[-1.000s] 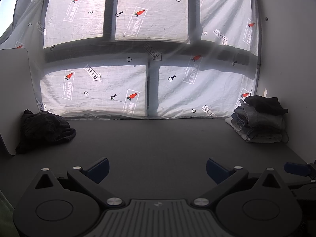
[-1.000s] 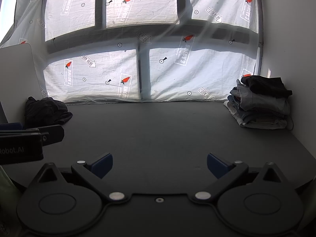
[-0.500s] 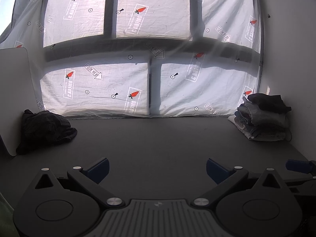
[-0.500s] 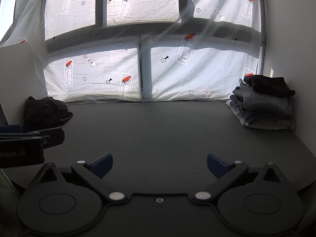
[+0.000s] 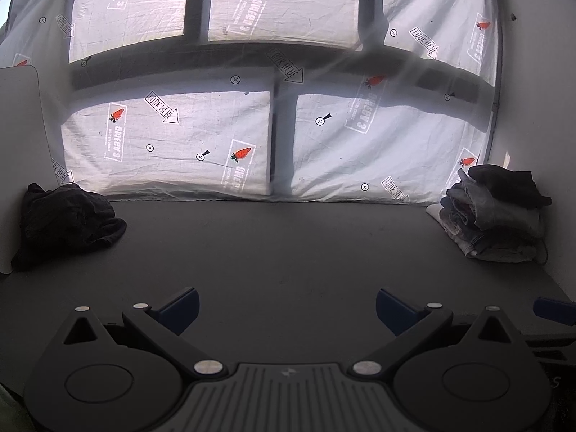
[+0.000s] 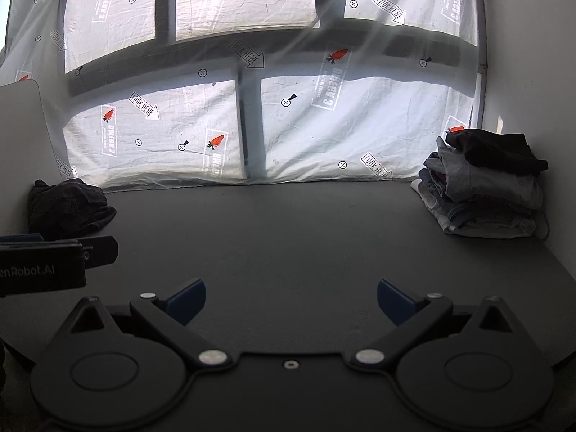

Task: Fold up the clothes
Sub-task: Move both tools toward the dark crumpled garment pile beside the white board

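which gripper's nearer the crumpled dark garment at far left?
Left. The left gripper sits on the dark garment side; the right gripper is beside it, farther right. Both open, neither touching.

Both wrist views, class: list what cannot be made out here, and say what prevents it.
- Crumpled dark garment: type unreadable in either view; bunched, dark, backlit.
- Folded stack: item count unclear; layers overlap.
- Left gripper in the right view: mostly cut off by the left edge.
- Window beyond the printed sheet: hidden by it.

I see a dark grey bench (image 5: pixel 288 244), a black crumpled garment (image 5: pixel 68 219), grey-and-black folded clothes (image 6: pixel 486 187), and an orange-carrot-printed white sheet (image 5: pixel 172 144).
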Motion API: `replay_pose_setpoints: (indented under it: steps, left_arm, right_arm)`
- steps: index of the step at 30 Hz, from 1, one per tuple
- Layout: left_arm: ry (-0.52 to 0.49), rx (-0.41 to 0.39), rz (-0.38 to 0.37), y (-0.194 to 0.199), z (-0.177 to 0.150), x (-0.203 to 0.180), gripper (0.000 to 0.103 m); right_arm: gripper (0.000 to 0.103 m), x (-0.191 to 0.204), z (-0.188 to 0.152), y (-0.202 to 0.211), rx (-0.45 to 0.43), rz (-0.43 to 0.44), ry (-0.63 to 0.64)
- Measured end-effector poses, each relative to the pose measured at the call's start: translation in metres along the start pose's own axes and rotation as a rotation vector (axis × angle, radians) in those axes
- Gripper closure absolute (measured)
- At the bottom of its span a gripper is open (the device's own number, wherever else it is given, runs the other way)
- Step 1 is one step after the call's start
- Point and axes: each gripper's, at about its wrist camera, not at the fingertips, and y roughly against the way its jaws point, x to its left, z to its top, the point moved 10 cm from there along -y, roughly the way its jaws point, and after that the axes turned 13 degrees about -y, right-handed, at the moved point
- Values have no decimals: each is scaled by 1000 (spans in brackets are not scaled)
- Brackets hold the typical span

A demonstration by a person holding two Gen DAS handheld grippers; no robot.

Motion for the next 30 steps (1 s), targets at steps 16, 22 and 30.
replay_pose_setpoints:
  steps: [16,22,30]
  left_arm:
    - [122,244,232,-110,16,62,0]
    - [179,322,286,-127,-5,109,0]
    - [385,434,316,-168,-41,226,0]
  right_arm:
    - [0,18,50,-183,252,164,-56]
    - [0,61,35,-226,319,150,62]
    - [4,154,22,-266,270,142,248]
